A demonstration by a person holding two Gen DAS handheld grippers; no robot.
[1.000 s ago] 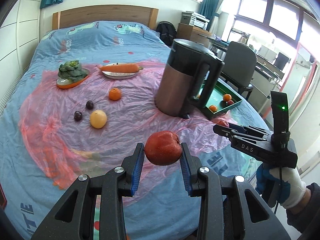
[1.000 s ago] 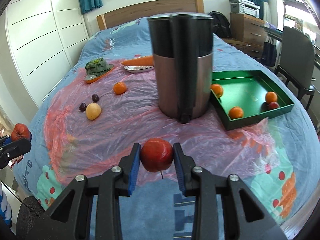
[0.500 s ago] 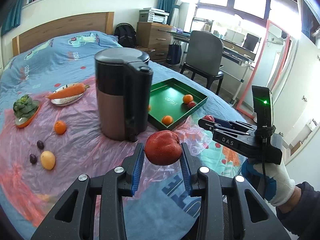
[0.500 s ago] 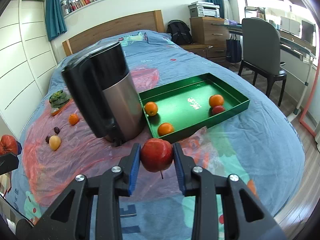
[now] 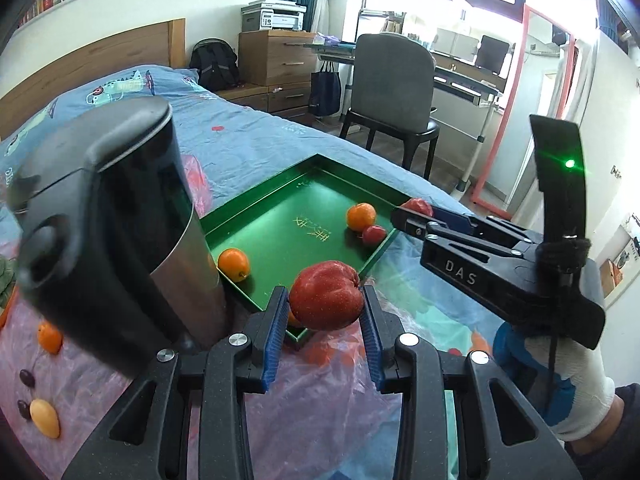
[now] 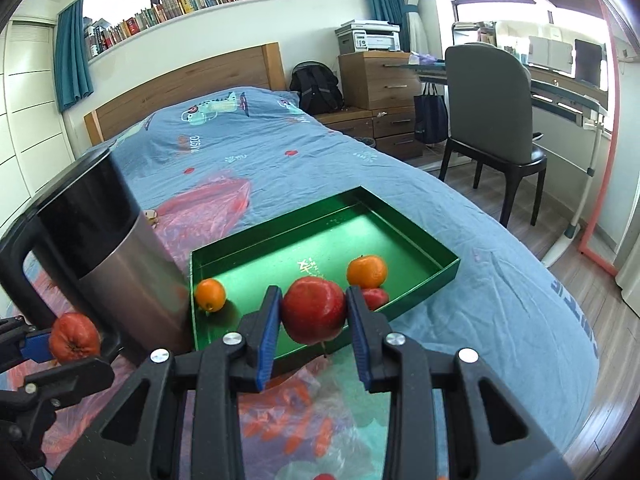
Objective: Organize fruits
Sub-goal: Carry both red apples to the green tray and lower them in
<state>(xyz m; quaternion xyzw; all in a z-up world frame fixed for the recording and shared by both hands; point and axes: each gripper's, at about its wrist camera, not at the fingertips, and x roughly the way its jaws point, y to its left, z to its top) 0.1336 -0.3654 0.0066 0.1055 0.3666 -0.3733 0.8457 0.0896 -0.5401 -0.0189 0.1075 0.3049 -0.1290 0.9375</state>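
Note:
My left gripper (image 5: 323,294) is shut on a red apple (image 5: 326,304), held just above the near corner of the green tray (image 5: 288,216). My right gripper (image 6: 313,296) is shut on a second red apple (image 6: 314,314) over the tray's (image 6: 400,240) front rim. In the left wrist view the right gripper (image 5: 402,214) comes in from the right, over the tray's right edge. Two oranges (image 6: 210,295) (image 6: 367,271) and a small red fruit (image 6: 376,298) lie in the tray.
A tall black and steel kettle (image 5: 108,240) stands close to the tray's left side. Left of it, on pink plastic sheeting, lie an orange (image 5: 50,338), two dark plums (image 5: 27,378) and a yellow fruit (image 5: 45,424). A chair (image 6: 488,112) and desk stand beyond the bed.
Both grippers have swung right across the bed, from the loose fruit toward the green tray, which is now close and central. Each still holds its apple.

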